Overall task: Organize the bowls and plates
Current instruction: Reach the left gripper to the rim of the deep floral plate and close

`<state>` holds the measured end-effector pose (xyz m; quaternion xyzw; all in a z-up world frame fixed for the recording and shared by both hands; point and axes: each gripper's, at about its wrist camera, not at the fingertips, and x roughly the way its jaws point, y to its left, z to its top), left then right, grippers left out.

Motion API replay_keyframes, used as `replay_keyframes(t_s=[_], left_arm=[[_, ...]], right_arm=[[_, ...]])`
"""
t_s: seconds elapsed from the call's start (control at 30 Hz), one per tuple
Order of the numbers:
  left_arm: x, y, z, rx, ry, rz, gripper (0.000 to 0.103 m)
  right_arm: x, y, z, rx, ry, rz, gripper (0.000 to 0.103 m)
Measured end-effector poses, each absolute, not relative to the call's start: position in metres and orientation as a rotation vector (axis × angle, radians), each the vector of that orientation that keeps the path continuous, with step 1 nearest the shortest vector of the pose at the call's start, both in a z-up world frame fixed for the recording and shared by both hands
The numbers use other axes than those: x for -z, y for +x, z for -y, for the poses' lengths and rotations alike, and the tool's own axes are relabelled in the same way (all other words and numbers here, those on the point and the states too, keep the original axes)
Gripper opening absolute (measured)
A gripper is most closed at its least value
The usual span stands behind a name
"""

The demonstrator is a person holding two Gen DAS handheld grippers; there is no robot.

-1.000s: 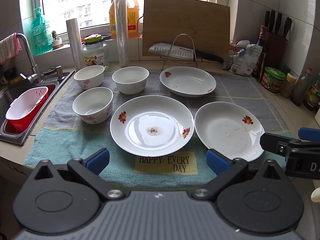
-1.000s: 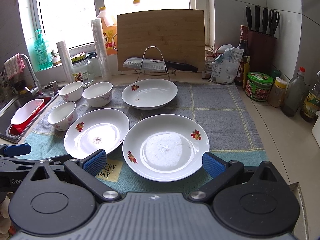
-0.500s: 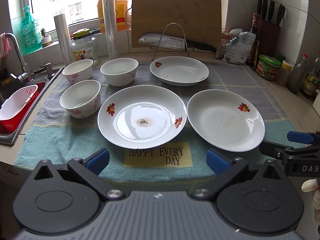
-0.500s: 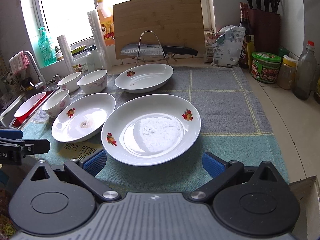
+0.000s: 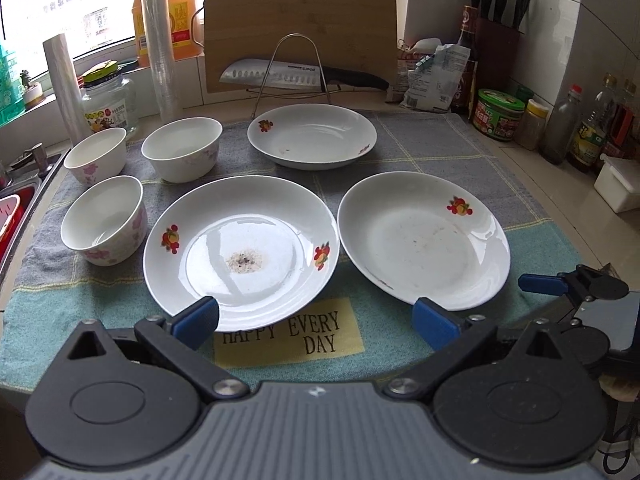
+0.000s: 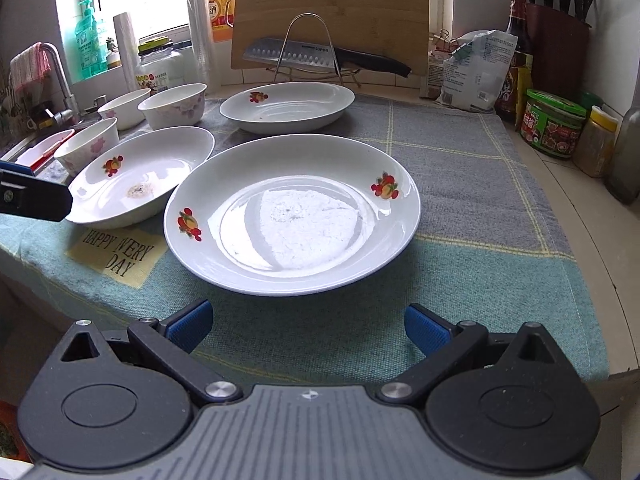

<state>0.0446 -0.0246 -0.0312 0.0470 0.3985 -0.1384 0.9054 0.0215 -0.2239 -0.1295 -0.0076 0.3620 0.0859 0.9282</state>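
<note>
Three white plates with red fruit prints lie on a towel: a middle plate (image 5: 242, 250) with dark crumbs, a right plate (image 5: 424, 238) (image 6: 292, 212), and a far plate (image 5: 312, 136) (image 6: 287, 106). Three white bowls with pink flowers stand at the left: near bowl (image 5: 104, 224), far left bowl (image 5: 96, 154), far middle bowl (image 5: 182, 152). My left gripper (image 5: 316, 320) is open at the near rim of the middle plate, holding nothing. My right gripper (image 6: 306, 326) is open just short of the right plate, holding nothing.
A knife on a wire rack (image 5: 296, 76) and a wooden cutting board (image 5: 300, 20) stand behind the plates. Jars and bottles (image 5: 500, 114) line the right counter. A sink with a red and white basket (image 5: 10, 216) is at the left. The towel (image 6: 460, 248) has bare cloth at the right.
Both grippers have moved forward and lower toward the plates. The left one now reaches the middle plate's near rim; the right one is close before the right plate.
</note>
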Motion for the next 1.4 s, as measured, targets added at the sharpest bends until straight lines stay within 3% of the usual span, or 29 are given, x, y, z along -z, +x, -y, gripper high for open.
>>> replay_keyframes(t_s=[0.57,1.4], left_arm=[[0.034,0.142,0.07,0.598,0.241,-0.861,0.102],[0.097,0.25,0.127,0.946,0.34,-1.155,0.102]], right_arm=[[0.143,0.036,0.212,-0.213,-0.112,-0.681,0.103],[0.144,0.038,0.208,-0.162,-0.086,-0.651,0.103]])
